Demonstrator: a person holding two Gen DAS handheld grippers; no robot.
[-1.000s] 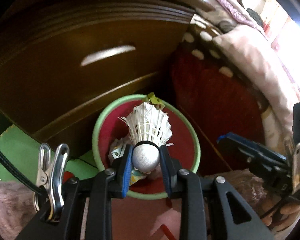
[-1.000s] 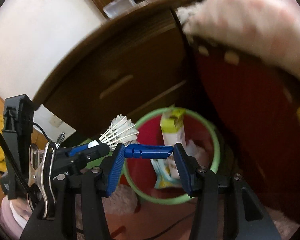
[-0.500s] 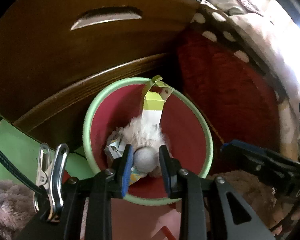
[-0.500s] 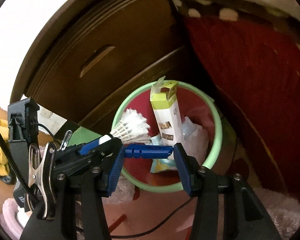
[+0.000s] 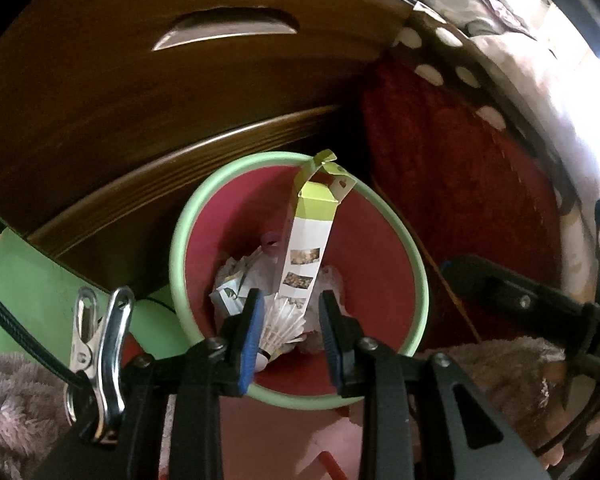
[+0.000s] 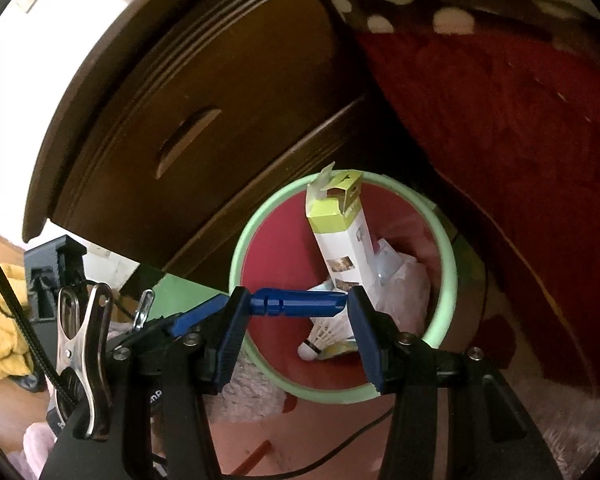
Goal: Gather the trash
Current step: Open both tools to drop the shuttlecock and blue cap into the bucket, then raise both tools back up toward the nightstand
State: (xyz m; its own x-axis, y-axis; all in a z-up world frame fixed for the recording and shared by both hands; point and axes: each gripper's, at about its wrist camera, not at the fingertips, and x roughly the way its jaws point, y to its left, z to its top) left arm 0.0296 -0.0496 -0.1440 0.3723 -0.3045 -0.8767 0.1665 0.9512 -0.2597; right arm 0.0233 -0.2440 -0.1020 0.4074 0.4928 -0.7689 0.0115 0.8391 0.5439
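The blue plastic piece (image 6: 296, 307) was clamped end to end, crosswise, in the right gripper (image 6: 296, 309), directly above the bin (image 6: 332, 395). The left gripper (image 5: 291, 298) was opening, empty; the shuttlecock (image 5: 282, 326) lay in the bin.

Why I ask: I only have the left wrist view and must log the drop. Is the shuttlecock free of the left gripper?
Observer: Yes. In the right wrist view the shuttlecock lies on the floor of the bin, apart from the left gripper, whose jaws are opening.
Operator: Is the right gripper empty?
Observer: No. The right gripper is shut on a blue plastic stick, held crosswise between its pads.
Operator: Is the stick over the bin?
Observer: In that view it crosses the near side of the bin's opening, in line with the shuttlecock. How high it is I cannot tell.
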